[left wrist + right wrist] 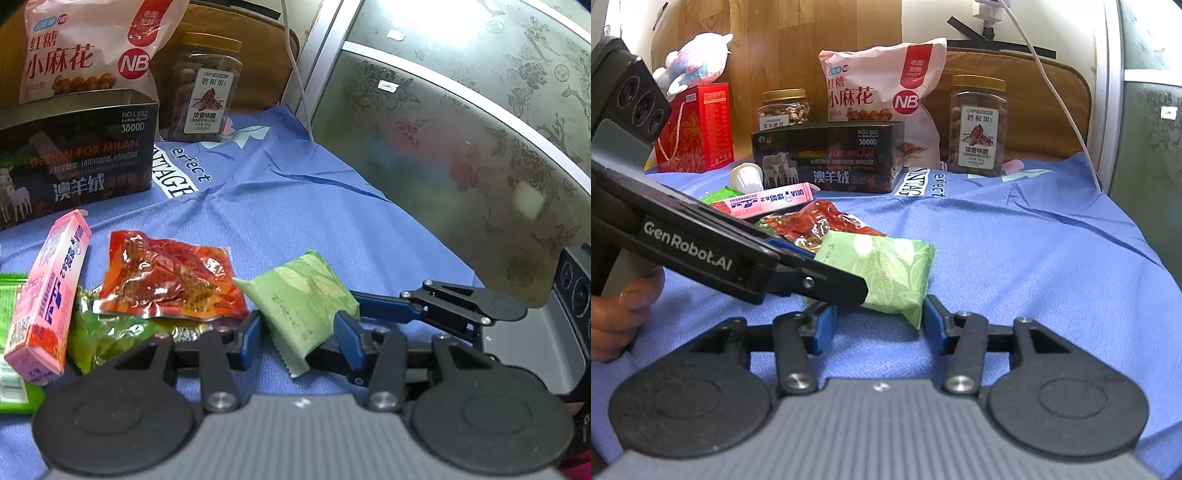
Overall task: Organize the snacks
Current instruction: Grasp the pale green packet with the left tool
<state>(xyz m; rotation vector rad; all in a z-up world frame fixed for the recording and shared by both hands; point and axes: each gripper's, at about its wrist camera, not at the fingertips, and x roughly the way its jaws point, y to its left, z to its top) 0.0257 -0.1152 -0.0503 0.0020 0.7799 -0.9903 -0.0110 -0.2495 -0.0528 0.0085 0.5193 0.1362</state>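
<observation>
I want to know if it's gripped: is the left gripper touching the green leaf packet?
Touching. Left wrist view: left gripper pads press green leaf packet sides.

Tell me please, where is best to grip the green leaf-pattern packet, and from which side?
Probably across the short width of the green packet, near its serrated end, coming low from the front. It lies flat on the blue cloth and looks soft, so a grip across its width may hold best. The left gripper already straddles it there.

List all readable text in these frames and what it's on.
"GenRobot.AI": left gripper
"NB", "小麻花": pink snack bag
"DESIGN FOR MILAN", "澳羊绒": black box
"碧根果": nut jar
"erfect": blue cloth
Pink carton, second jar, green packet: too small or blurred.
</observation>
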